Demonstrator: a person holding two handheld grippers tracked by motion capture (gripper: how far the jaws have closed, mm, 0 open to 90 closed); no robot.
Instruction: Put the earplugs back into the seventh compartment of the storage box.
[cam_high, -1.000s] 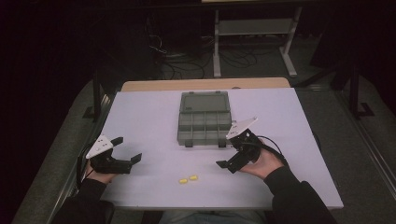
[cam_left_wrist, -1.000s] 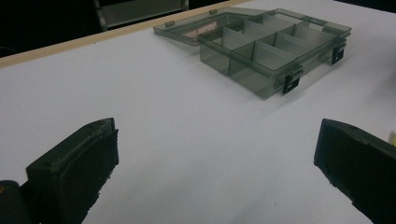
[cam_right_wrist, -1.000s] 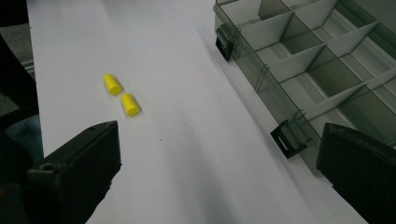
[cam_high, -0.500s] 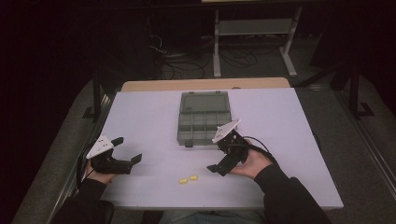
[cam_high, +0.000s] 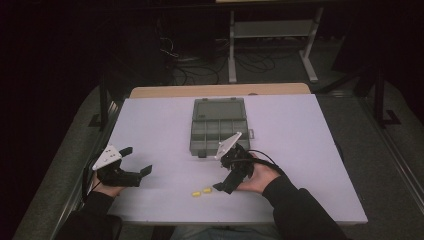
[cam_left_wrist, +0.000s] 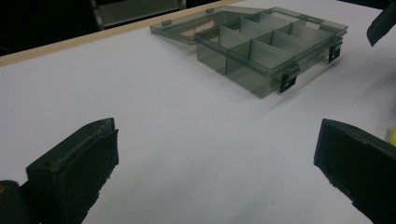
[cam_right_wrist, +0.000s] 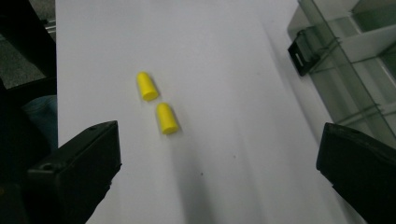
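My right tool (cam_high: 223, 186) hangs spread just beside two yellow earplugs (cam_high: 200, 191) at the near edge of the tabletop (cam_high: 300, 130).

In the right gripper view I see the earplugs (cam_right_wrist: 157, 105) lying side by side, close together, on bare white surface ahead of my wide-open jaws, nothing between them. The grey compartment box (cam_high: 219, 127) sits open farther back, its latch (cam_right_wrist: 303, 51) at my upper right. My left tool (cam_high: 134, 164) is well apart at the left, jaws also spread and empty, facing the box (cam_left_wrist: 268, 49).
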